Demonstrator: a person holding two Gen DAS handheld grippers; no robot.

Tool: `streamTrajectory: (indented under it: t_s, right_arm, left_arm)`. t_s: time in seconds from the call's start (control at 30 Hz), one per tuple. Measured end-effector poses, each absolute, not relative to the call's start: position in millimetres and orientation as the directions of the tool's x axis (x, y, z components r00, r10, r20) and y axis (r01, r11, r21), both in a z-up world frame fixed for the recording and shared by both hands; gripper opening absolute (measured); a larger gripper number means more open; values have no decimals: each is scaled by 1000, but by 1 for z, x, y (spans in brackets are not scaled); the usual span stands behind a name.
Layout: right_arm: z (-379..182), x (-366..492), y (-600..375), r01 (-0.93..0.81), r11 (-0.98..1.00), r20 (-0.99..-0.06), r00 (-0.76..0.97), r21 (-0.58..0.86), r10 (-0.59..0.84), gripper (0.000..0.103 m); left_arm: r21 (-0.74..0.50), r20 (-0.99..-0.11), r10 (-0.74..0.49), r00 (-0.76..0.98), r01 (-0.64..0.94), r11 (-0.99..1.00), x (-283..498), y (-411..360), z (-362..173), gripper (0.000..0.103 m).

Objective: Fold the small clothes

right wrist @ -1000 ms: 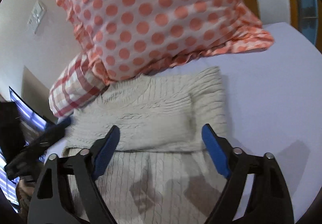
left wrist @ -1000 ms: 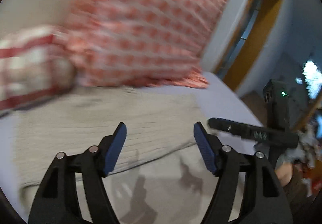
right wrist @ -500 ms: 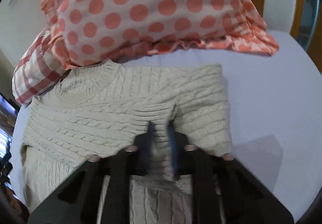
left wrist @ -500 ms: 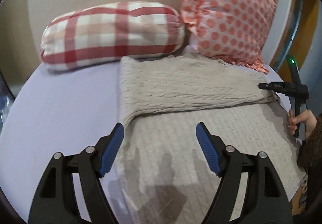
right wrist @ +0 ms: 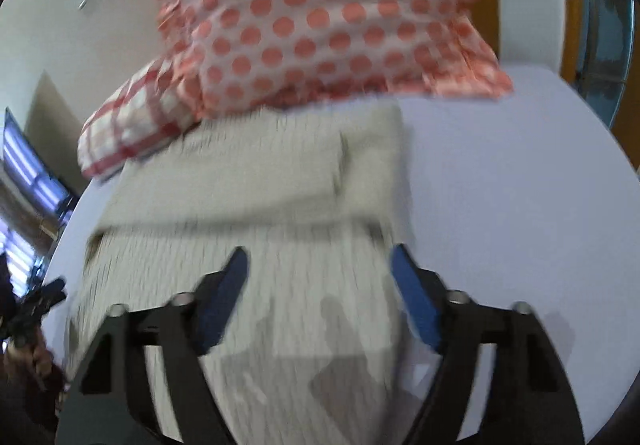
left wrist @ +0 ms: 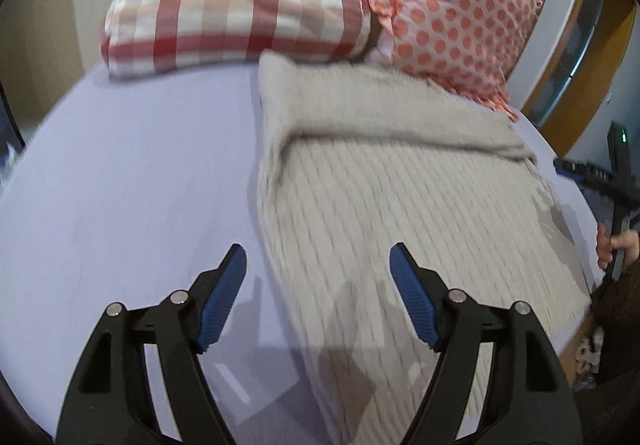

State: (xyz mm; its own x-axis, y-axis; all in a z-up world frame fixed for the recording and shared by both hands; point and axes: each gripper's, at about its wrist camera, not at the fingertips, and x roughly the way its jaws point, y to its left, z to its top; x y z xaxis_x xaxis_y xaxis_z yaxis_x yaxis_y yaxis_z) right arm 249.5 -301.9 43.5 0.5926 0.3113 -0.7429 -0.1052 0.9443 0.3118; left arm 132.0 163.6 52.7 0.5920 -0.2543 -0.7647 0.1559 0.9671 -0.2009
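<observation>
Pillows [left wrist: 236, 17] crowd sweater's [left wrist: 400, 205] far edge.

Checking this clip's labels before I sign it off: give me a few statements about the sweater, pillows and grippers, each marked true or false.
1. The cream knit sweater lies on the lilac sheet. True.
2. Its sleeves are folded across the chest. True.
3. The right gripper is clamped on a sleeve. False: its jaws have just been opening and nothing is pinched between them.
4. The left gripper holds the hem. False: it is open, holding nothing.
5. The dotted pillow is blue. False: it has coral dots on white.
6. A red checked pillow lies beside the dotted one. True.
</observation>
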Motion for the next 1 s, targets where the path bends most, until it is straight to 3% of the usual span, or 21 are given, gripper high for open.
streamTrajectory:
  t_s: [0.07,0.3,0.67,0.73,0.77,0.9,1.0]
  right_arm:
    - [32,222,-311,-104,936,-762,554,337,336,54]
    - [6,165,-313,-111,919,-769,514,378,379,47]
    - [-2,109,-302,-223,804,-659,475,551,584,33]
    - [-3,103,-299,-230,797,-651,473,559,593,25]
    - [-6,100,-299,-229,785,-642,467,576,608,15]
    - [-13,91,-304,-208,756,-609,479,620,632,9]
    - [-11,87,-304,-184,750,-590,510,636,626,8]
  left_arm:
    - [-230,-783,-281,555,162,960,120,164,42,72]
    - [-297,-764,-353,540,193,935,83,158,30,72]
    - [-348,-746,-392,538,186,919,45,146,29,68]
    - [-370,-746,-409,525,184,911,43,142,29,57]
    - [-377,-747,-415,519,183,908,43,141,29,53]
    - [-389,-771,-396,499,125,913,43,143,24,13]
    - [-434,-761,-427,489,106,895,46,150,23,11]
